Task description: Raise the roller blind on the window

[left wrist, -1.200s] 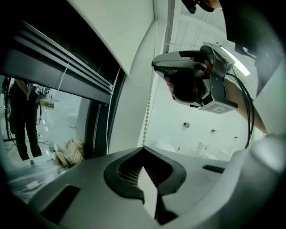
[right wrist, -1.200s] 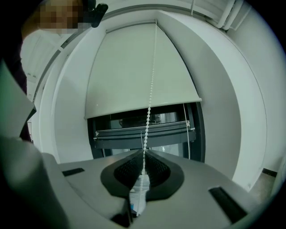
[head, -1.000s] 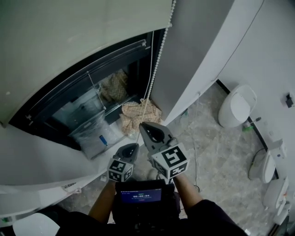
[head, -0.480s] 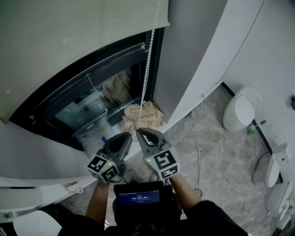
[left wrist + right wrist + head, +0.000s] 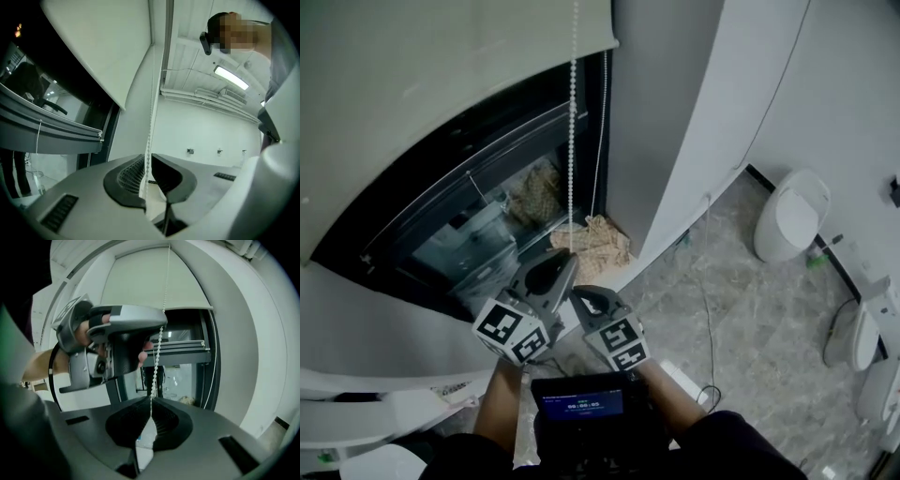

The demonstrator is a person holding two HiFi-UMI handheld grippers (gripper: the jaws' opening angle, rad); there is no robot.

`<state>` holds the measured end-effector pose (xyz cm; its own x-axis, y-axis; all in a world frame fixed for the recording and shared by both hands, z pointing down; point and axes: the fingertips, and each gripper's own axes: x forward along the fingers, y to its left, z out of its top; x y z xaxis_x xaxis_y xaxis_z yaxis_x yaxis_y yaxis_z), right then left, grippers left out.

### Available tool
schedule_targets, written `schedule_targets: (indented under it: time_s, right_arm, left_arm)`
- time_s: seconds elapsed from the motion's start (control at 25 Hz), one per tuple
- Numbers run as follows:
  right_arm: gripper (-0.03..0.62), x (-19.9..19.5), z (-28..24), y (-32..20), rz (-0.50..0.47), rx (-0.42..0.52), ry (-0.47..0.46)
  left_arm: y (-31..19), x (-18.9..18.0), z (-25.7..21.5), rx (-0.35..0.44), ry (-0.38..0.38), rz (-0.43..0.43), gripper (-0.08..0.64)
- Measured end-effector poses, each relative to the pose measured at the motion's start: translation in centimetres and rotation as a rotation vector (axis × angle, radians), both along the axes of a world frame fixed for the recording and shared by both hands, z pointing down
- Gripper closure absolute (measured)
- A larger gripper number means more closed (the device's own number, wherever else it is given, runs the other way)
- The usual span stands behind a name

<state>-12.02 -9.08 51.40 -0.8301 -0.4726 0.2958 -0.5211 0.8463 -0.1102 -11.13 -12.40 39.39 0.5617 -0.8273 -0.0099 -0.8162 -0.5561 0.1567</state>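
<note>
The pale roller blind point(image 5: 441, 84) covers the upper part of the dark window point(image 5: 487, 187). Its white bead chain point(image 5: 574, 122) hangs straight down at the blind's right edge. My left gripper point(image 5: 567, 262) is shut on the chain, and the beads run up from its closed jaws in the left gripper view point(image 5: 146, 157). Just below it, my right gripper point(image 5: 579, 294) is also shut on the same chain point(image 5: 158, 348), which enters its jaws point(image 5: 151, 400). The right gripper view shows the left gripper point(image 5: 112, 333) above, with the blind point(image 5: 154, 282) beyond it.
A crumpled beige cloth point(image 5: 595, 242) lies on the sill below the chain. A white pillar point(image 5: 675, 112) stands right of the window. White wall-hung fixtures point(image 5: 792, 216) and a thin cable point(image 5: 708, 319) are over the tiled floor at right. A dark device point(image 5: 581, 405) sits at the person's chest.
My left gripper has climbed from beside and below the right one to just above it on the chain. The right gripper has come down with the chain.
</note>
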Motion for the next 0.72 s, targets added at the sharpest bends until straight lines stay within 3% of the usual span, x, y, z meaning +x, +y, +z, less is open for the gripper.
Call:
schedule_targets:
  time_s: [0.36, 0.44, 0.56, 0.72]
  right_arm:
    - [0.577, 0.5, 2.4, 1.4, -0.010, -0.095, 0.019]
    - [0.575, 1.1, 4.2, 1.6, -0.022, -0.156, 0.041]
    - [0.575, 2.5, 6.8, 1.9, -0.032, -0.255, 0.046]
    - [0.575, 4.6, 4.4, 0.7, -0.004, -0.298, -0.063]
  left_arm:
    - [0.0, 1.1, 1.0, -0.006, -0.080, -0.009, 0.551]
    - [0.2, 1.5, 2.6, -0.036, -0.095, -0.007, 0.551]
    - [0.4, 1.5, 5.1, -0.100, -0.061, 0.010, 0.551]
    - [0.7, 1.5, 10.8, -0.221, -0.077, 0.034, 0.551]
